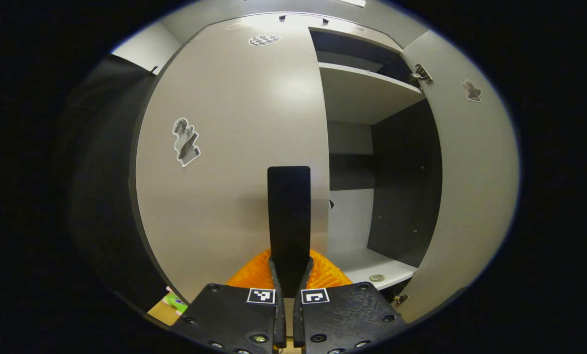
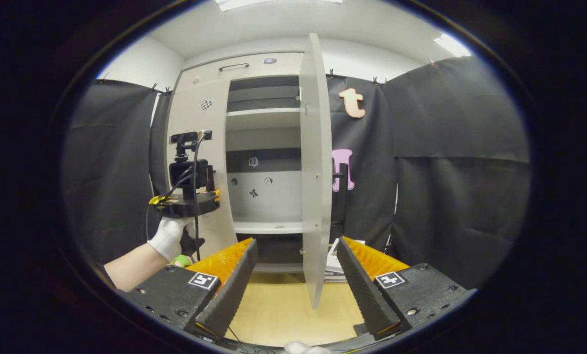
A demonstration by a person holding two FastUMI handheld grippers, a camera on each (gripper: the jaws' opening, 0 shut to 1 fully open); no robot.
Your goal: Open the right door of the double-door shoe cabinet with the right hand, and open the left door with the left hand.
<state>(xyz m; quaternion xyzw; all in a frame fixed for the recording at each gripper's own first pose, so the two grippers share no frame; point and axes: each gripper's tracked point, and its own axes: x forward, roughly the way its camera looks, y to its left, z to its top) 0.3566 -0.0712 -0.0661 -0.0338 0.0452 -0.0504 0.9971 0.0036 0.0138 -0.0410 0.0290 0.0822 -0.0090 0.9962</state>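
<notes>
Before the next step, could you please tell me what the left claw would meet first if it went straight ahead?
Most likely the closed left door: the left claw, shut, points at its face near the free edge, with the open shelf space just beside. The depth is unclear.

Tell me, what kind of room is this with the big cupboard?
Probably a recording booth, not a real home: black cloth hangs as walls around a tall shoe cabinet, its right door swung open, and a gloved hand holds a camera-fitted left gripper at the closed left door.
</notes>
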